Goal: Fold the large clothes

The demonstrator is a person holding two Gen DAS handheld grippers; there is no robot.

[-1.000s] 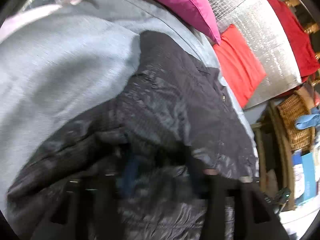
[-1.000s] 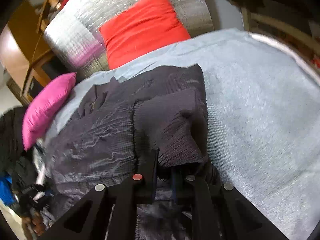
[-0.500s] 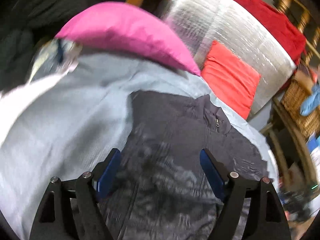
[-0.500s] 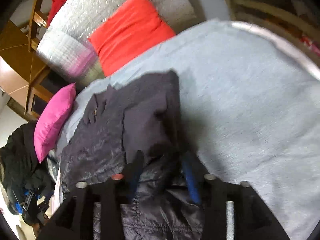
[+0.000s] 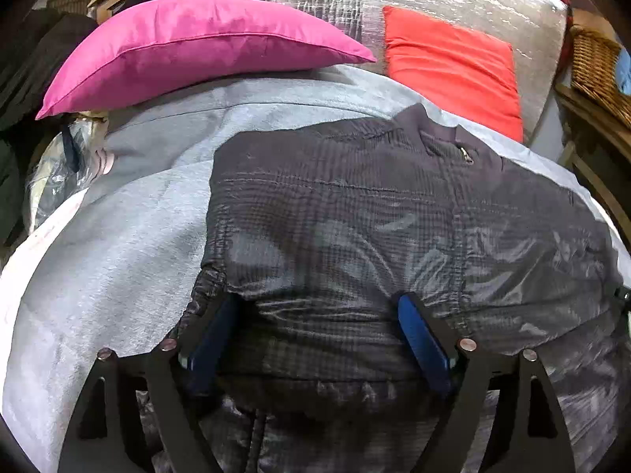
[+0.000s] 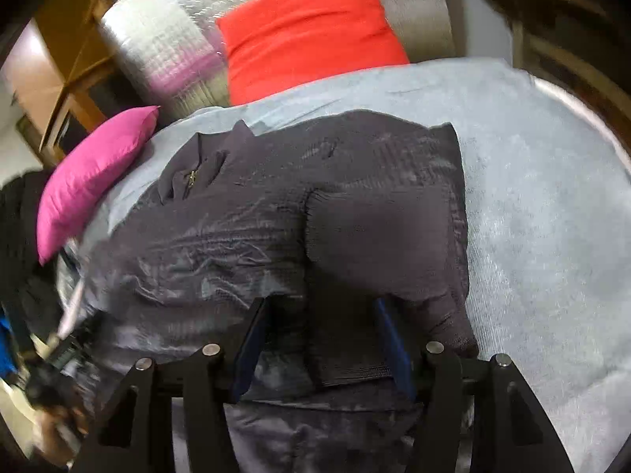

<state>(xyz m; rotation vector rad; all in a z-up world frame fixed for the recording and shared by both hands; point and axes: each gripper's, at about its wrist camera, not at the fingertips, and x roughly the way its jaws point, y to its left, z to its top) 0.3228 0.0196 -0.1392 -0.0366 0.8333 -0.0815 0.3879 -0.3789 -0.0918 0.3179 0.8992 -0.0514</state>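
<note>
Dark quilted jacket (image 5: 355, 213) is lying flat on the grey blanket (image 5: 110, 244), collar and zip pull pointing toward the red cushion (image 5: 449, 67), and I'm guessing I'm somewhere around the middle of the fold. Both sides are looking tucked in already: the edge near the pink pillow (image 5: 189, 43) is running straight, and on the other side a sleeve (image 6: 378, 228) is lying folded over the body with its knit cuff down near me. What's left, I think, is bringing the hem up toward the collar.

My left gripper (image 5: 315, 339) is hovering spread wide over the lower part of the jacket, blue pads (image 5: 422, 339) apart, pinching nothing. My right gripper (image 6: 319, 351) is also spread, fingers sitting either side of the sleeve's cuff end, not clamped on it.

Differences between cams: the left one is giving me the clean straight side edge and a wicker basket (image 5: 595, 67) off at the far side. The right one is showing the folded sleeve, which the left cam isn't really catching, plus a lot more bare blanket beyond the jacket.
</note>
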